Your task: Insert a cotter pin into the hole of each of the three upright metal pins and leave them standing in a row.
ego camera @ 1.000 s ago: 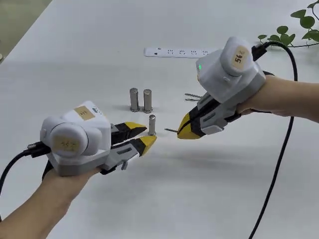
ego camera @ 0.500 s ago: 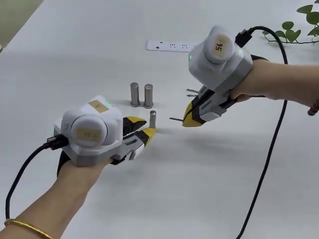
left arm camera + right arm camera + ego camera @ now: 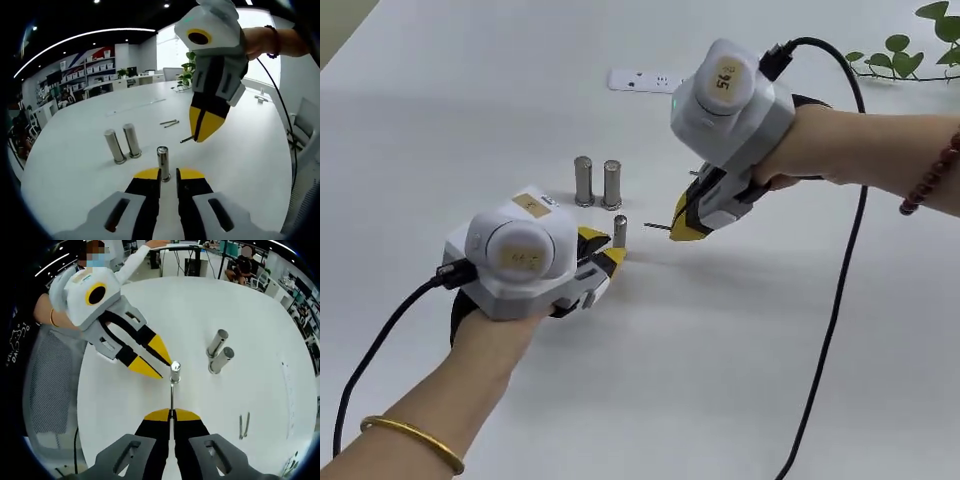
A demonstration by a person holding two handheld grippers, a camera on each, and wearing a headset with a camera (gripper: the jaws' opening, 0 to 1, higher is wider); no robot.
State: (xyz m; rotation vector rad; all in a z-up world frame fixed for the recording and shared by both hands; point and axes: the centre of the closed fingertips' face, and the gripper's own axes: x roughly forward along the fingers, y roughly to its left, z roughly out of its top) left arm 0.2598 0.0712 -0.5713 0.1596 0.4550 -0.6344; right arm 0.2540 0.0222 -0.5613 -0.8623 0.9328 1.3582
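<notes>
A short metal pin [image 3: 620, 231] [image 3: 163, 161] [image 3: 175, 371] stands upright on the white table, and my left gripper [image 3: 611, 259] [image 3: 168, 175] [image 3: 165, 368] is shut on its lower part. My right gripper [image 3: 681, 231] [image 3: 171, 412] [image 3: 201, 137] is shut on a thin cotter pin [image 3: 658, 227] [image 3: 172, 392] [image 3: 186, 139]. The cotter pin's tip points at the held pin from just beside it. Two more metal pins [image 3: 598, 183] [image 3: 123, 144] [image 3: 220, 352] stand side by side behind.
Two spare cotter pins [image 3: 169, 122] [image 3: 243, 426] lie on the table past the right gripper. A white power strip [image 3: 642, 80] lies at the back, with a leafy plant [image 3: 910, 55] at the far right. Cables trail from both grippers.
My left gripper has moved in on the near pin and its jaws have gone from open to shut on it. The right gripper has carried the cotter pin closer to the pin.
</notes>
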